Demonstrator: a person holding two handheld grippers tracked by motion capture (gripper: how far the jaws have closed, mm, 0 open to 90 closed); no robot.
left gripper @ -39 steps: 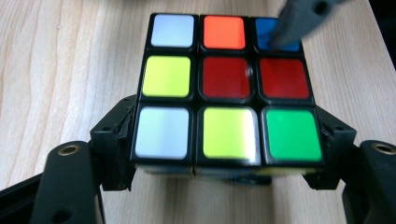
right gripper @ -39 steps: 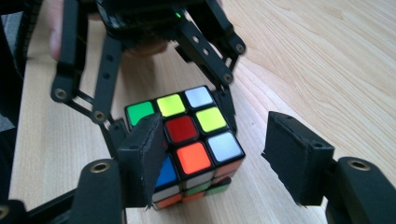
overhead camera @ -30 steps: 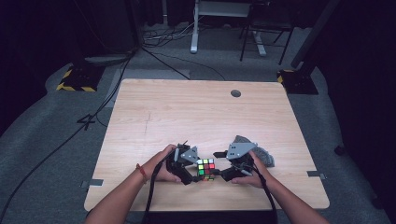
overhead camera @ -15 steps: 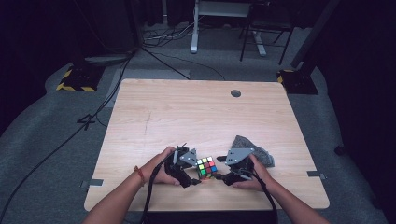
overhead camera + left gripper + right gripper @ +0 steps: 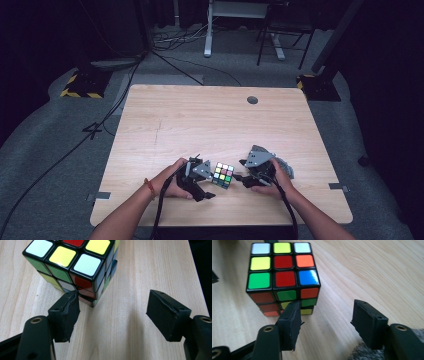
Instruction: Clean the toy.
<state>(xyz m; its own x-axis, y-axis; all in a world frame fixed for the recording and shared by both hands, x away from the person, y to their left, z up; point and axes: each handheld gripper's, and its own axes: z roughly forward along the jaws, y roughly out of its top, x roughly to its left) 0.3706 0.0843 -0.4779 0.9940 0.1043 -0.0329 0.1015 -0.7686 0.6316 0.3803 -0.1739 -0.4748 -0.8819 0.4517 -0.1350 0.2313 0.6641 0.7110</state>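
A scrambled Rubik's cube (image 5: 223,176) rests on the wooden table (image 5: 210,125) near its front edge, between the two hands. To the cube's left is my left gripper (image 5: 210,184), open. In the left gripper view the cube (image 5: 72,262) lies ahead of the left jaw of this gripper (image 5: 113,300), whose tip overlaps the cube's bottom corner. Only bare wood lies between the jaws. My right gripper (image 5: 240,176) is open to the cube's right. Here too the cube (image 5: 282,272) is ahead of the left jaw of the gripper (image 5: 327,306). Both pairs of jaws have just been closing on nothing.
A grey fuzzy object (image 5: 285,167) lies under the right hand and also appears as grey fuzz (image 5: 362,352) at the bottom of the right gripper view. A round cable hole (image 5: 252,100) sits at the table's far edge. Cables trail from both grippers over the front edge.
The right gripper has come down and in toward the cube. The left hand has stayed where it was.
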